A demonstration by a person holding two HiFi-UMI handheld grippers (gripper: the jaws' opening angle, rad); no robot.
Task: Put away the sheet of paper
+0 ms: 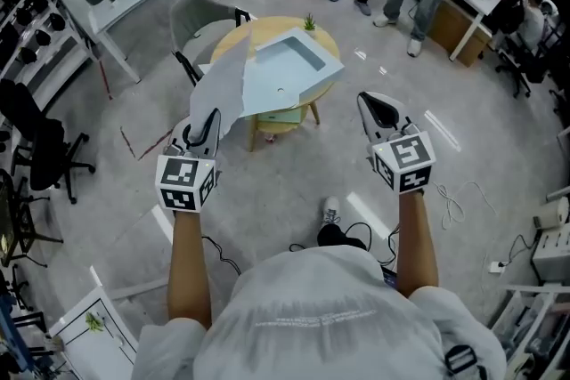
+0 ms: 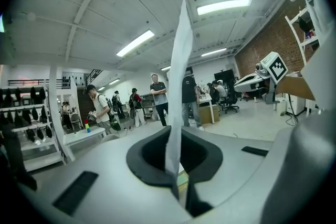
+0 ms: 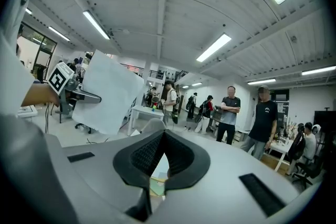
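paper (image 1: 223, 92) is pinched in the closed left tongs (image 1: 206, 125), right tongs (image 1: 374, 108) shut empty; the counter (image 1: 228, 40) lies straight ahead.

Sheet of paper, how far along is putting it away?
Done: the sheet of paper is picked up and pinched in the left gripper.
In hand: it hangs in the air in front of the round table, which bears a pale blue tray. The right gripper is shut on nothing.
Left: setting the sheet down and letting go. Where it belongs isn't shown.
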